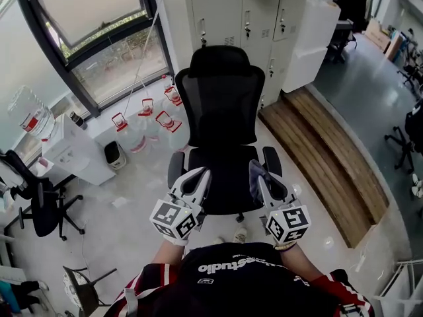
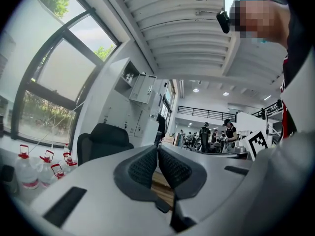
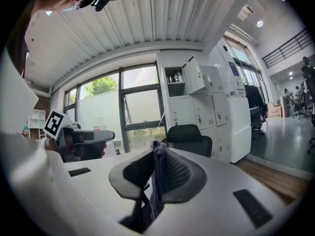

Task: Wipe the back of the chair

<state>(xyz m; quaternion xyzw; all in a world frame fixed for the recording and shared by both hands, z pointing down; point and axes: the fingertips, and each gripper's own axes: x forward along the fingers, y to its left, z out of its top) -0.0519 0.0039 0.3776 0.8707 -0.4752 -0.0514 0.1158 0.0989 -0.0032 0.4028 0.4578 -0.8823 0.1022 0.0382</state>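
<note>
A black mesh office chair [image 1: 223,117] stands in front of me, its back [image 1: 222,104] and headrest facing me beyond the seat. My left gripper [image 1: 198,180] hovers over the seat's front left, jaws shut with nothing between them. My right gripper [image 1: 259,177] hovers over the seat's front right, shut on a grey cloth [image 1: 256,172]. In the right gripper view the cloth [image 3: 157,173] hangs pinched between the pads, with the chair's headrest [image 3: 189,137] beyond. The left gripper view shows the headrest [image 2: 103,140] to the left of the closed pads [image 2: 142,167].
Several water jugs [image 1: 149,121] stand left of the chair by the window. White lockers [image 1: 248,18] rise behind it. A wooden step [image 1: 324,157] runs along the right. A white cabinet [image 1: 73,150] and another black chair [image 1: 39,203] are at left.
</note>
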